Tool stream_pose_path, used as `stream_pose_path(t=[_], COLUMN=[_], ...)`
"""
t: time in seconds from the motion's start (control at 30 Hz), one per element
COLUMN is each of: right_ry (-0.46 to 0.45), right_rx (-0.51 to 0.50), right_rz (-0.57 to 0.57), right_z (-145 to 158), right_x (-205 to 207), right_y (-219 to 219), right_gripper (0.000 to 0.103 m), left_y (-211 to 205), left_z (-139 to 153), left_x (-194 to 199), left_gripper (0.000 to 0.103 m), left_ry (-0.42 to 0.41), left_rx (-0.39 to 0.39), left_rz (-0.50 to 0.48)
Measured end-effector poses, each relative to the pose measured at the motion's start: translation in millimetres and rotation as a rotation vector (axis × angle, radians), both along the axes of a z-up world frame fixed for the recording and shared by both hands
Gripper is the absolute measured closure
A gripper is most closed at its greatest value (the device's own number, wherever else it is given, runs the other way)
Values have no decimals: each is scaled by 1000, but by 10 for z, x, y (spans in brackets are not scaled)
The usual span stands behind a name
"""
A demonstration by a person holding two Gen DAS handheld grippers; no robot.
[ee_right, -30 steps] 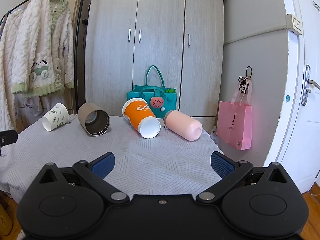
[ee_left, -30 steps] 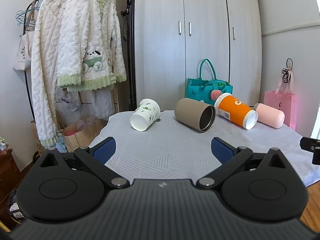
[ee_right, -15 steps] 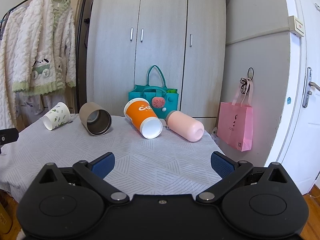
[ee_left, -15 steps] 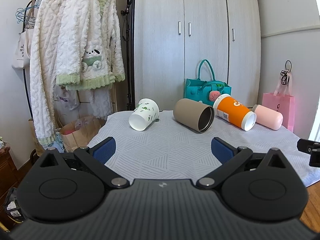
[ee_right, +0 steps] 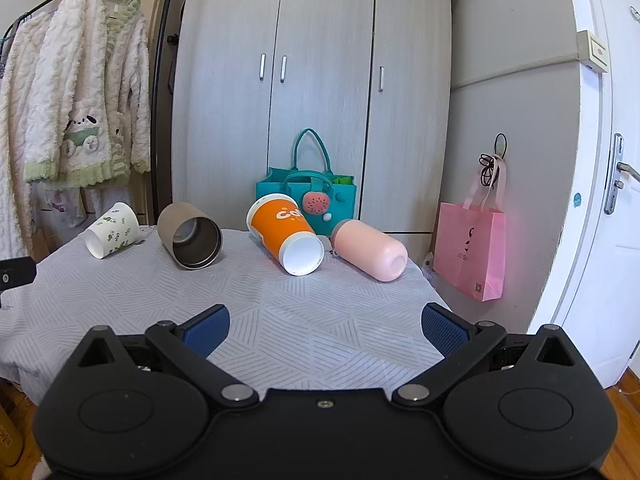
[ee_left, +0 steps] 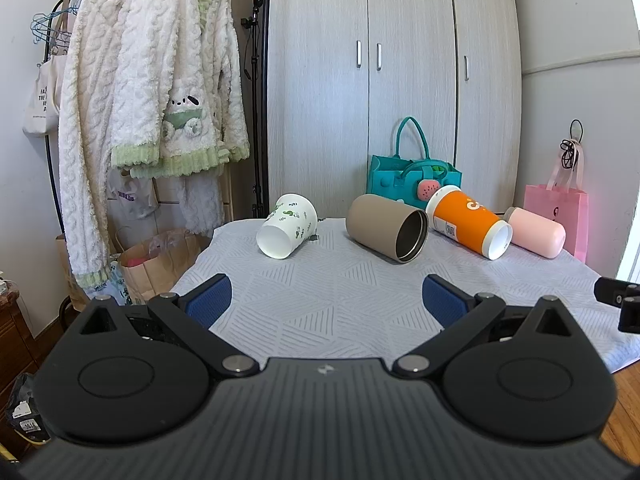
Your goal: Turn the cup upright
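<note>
Ahead of left claw (ee_left: 326, 300), well apart: paper cup (ee_left: 287, 226) lying sideways on tablecloth (ee_left: 340, 280), mouth facing claw. Both claws gaping wide, holding nothing; right claw (ee_right: 325, 326) facing orange cup (ee_right: 285, 234). Paper cup looking light, crushable: grip mid-wall gently.

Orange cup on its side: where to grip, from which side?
Right gripper, jaws open, is nearer. Take the orange cup across mid-body from above, fingers straddling the barrel: it lies sideways, white mouth toward the camera, pink bottle close alongside, so probably avoid the rim.
</note>
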State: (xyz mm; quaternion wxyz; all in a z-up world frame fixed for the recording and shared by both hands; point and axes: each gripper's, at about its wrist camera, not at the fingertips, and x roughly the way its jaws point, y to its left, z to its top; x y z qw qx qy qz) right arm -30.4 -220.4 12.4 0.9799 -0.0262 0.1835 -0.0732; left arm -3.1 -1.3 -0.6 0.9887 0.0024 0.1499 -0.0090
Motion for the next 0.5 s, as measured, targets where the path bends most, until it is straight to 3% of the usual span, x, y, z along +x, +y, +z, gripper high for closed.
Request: stream_pose_path(t=[0.5], right_ry=[10], right_rx=[5], right_rz=[-2], right_z=[-12], right_x=[17], right_y=[-19], right_gripper=[0], left_y=[5], left_z=[-2], left_x=[1], left_gripper=[0], left_ry=[0], left_rx=[-3], left_rz=[-1])
